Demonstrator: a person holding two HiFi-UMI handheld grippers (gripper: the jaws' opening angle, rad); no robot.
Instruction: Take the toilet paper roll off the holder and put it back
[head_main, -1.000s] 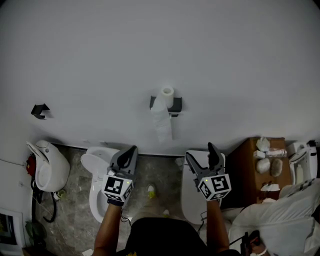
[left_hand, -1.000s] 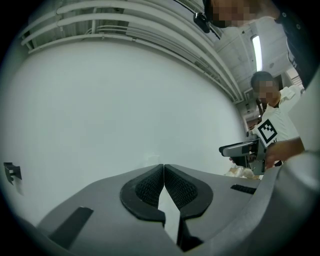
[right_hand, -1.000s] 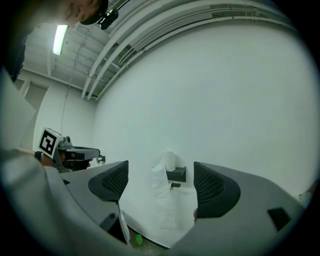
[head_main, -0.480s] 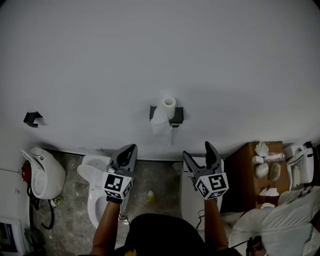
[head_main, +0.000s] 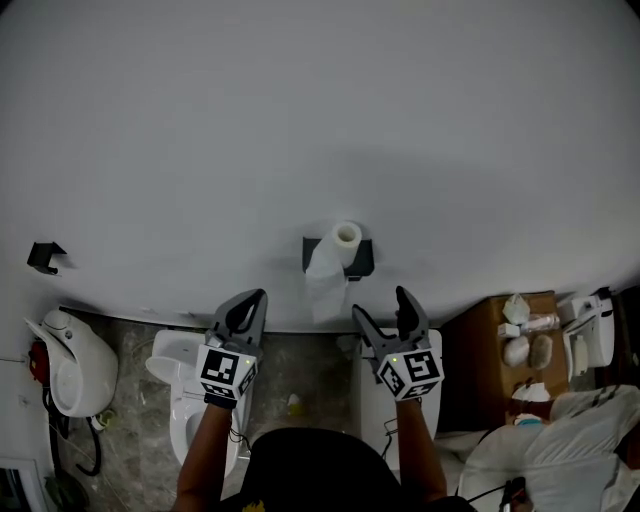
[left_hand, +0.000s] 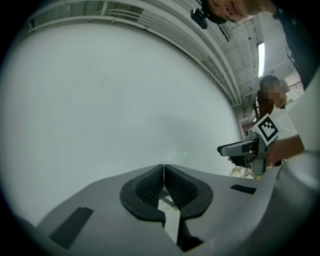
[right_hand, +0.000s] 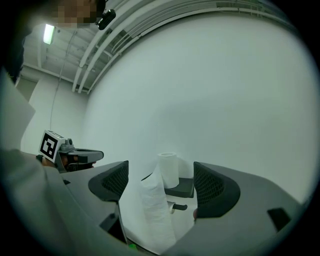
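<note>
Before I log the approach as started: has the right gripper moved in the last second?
Yes: in the head view, the right gripper has come up closer to the holder.

A brown cabinet (head_main: 480, 340) stands against the white wall (head_main: 320, 120), with pale bundles (head_main: 517, 350) on top. Well left of the cabinet is a white toilet (head_main: 175, 405), and farther left a black wall bracket (head_main: 42, 256).

Mid-frame, the roll (head_main: 345, 236) and its loose tail are white, on a black holder (head_main: 361, 260) against a plain pale grey wall (head_main: 320, 100). The left tongs (head_main: 257, 297) and right tongs (head_main: 380, 303) are grey with black meshed pads (right_hand: 212, 186). Each carries a cube (head_main: 224, 368) patterned in black-and-white squares. Lower down, the floor (head_main: 305, 350) is mottled grey-brown. At lower right, the cabinet (head_main: 480, 340) is brown.
</note>
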